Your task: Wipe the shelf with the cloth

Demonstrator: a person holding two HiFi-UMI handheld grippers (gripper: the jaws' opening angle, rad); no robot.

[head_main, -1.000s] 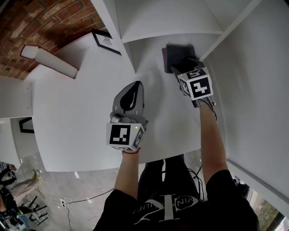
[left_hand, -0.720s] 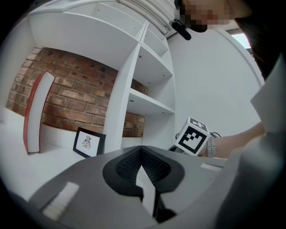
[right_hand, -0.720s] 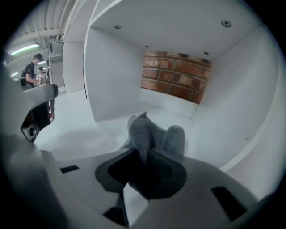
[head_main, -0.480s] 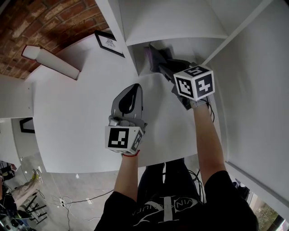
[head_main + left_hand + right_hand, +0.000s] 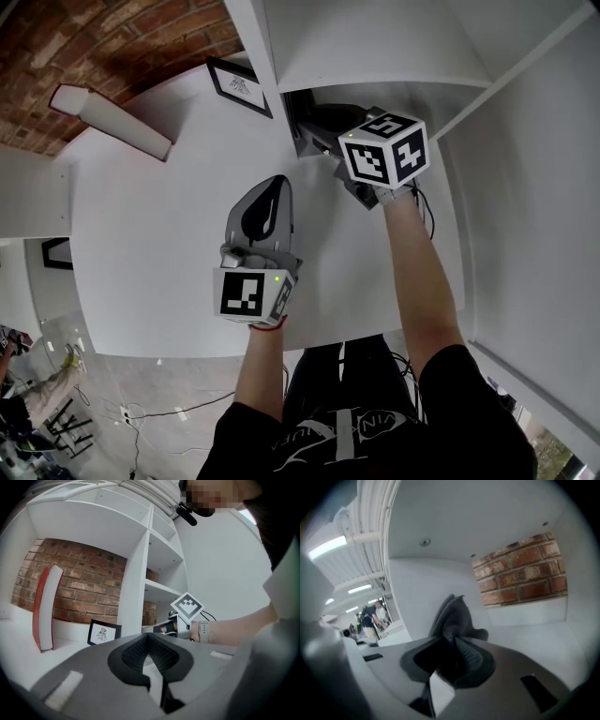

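A dark grey cloth (image 5: 452, 616) stands bunched between the pads of my right gripper (image 5: 450, 641), whose jaws have just been closing on it. In the head view my right gripper (image 5: 326, 129) holds the cloth (image 5: 307, 111) in the lower shelf bay (image 5: 436, 98), close to the white upright partition on its left. My left gripper (image 5: 274, 192) hovers over the white tabletop (image 5: 159, 244), out in front of the shelf. Its jaws meet at the tips with nothing between them (image 5: 149, 638). The left gripper view also catches the right gripper's marker cube (image 5: 189, 609).
A small framed picture (image 5: 239, 86) leans against the brick wall (image 5: 84, 47) left of the shelf unit. A long white and red panel (image 5: 112, 122) stands further left. More white shelf boards (image 5: 375, 42) sit above the bay. The tabletop's front edge is near my body.
The cloth lay flat on the shelf under the open right gripper. That gripper has shut on it, risen and carried it left to the partition. The left gripper has barely shifted.
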